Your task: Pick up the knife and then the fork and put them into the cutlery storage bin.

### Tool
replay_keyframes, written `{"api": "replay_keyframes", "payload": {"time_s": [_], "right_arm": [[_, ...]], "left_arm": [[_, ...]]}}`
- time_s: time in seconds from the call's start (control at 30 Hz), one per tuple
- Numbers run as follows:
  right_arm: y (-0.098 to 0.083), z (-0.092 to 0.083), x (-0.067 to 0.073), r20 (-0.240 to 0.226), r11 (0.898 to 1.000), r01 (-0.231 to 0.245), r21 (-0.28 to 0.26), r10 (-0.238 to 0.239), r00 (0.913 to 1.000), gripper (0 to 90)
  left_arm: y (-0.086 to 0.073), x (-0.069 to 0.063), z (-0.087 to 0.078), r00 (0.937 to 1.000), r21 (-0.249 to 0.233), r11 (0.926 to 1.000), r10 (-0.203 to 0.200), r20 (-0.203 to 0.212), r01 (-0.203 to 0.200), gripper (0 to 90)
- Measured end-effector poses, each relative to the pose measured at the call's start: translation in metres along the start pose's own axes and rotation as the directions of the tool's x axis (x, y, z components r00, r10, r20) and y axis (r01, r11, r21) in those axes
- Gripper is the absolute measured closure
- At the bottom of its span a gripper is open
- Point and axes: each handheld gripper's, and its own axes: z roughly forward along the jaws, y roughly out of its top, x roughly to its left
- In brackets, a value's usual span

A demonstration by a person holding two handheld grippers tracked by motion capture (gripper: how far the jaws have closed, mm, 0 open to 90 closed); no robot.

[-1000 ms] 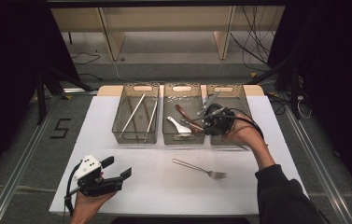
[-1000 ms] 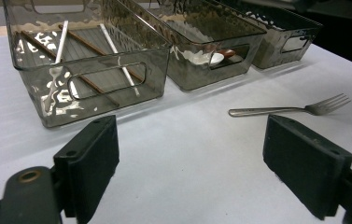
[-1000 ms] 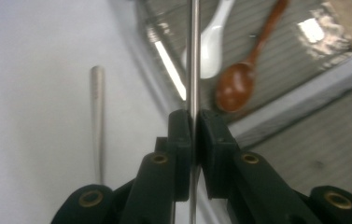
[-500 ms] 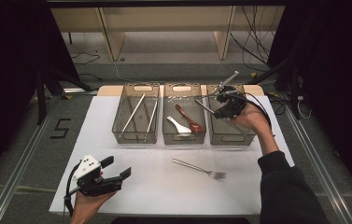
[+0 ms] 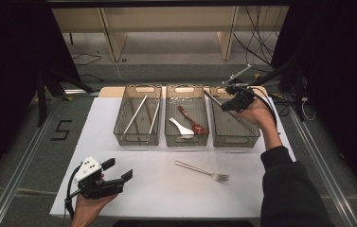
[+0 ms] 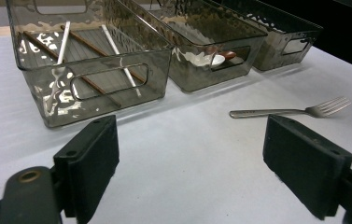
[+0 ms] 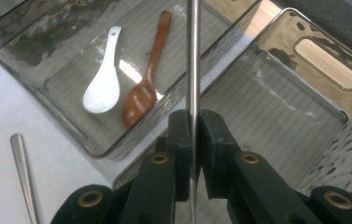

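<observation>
High view: white table top [image 5: 133, 189] with three smoky see-through plastic bins in a row at its far side, a person's forearms coming in from the near edge.
Right gripper: right gripper [image 5: 227, 100] is up over the right-hand bin [image 5: 235, 137], jaws pinched narrow on a slim silver metal utensil handle [image 5: 236, 75].
Held utensil: the bright shaft pokes out beyond the gripper on both sides, tilted, one end up and away past the bin's far rim, the other end toward the middle bin; which kind of utensil it is I cannot tell.
Right gripper view: right gripper [image 7: 193, 140] has both black pads squeezed flat against the thin steel shaft [image 7: 193, 56], which runs straight up between them, hanging over the right-hand bin [image 7: 304, 116].
Middle bin: middle bin [image 5: 186, 138] holds a white ceramic soup spoon [image 5: 182, 126] and a brown wooden spoon [image 5: 191, 121], lying side by side, bowls toward the near wall.
Left bin: left bin [image 5: 137, 137] holds long thin sticks, pale and brown, lying lengthwise.
Loose fork: a silver metal fork [image 5: 202, 170] lies flat on the table in front of the bins, well apart from both grippers.
Left gripper: left gripper [image 5: 119, 172] sits low at the near left of the table, jaws spread wide, gripping nothing.
Left gripper view: left gripper [image 6: 206, 154] looks across bare table, the fork [image 6: 289, 111] lying beyond its pads.
</observation>
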Motion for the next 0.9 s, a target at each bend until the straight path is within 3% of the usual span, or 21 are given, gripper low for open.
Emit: {"api": "replay_keyframes", "payload": {"time_s": [0.23,0.5,0.9], "right_arm": [[0.001,0.007,-0.008,0.032,0.998,-0.062,-0.006,0.062,0.9976,83.8],[0.001,0.01,-0.018,0.084,0.993,-0.105,-0.058,0.11,0.9904,83.8],[-0.004,0.022,-0.026,0.14,0.989,-0.14,-0.055,0.146,0.9793,83.7]], "left_arm": [[0.0,0.0,0.0,1.0,-0.002,1.0,0.0,0.0,0.0,18.1],[0.0,0.0,-0.001,1.0,-0.005,1.0,-0.002,0.0,0.002,18.1],[0.0,0.0,-0.001,1.0,-0.005,1.0,0.0,0.001,0.0,18.1]]}}
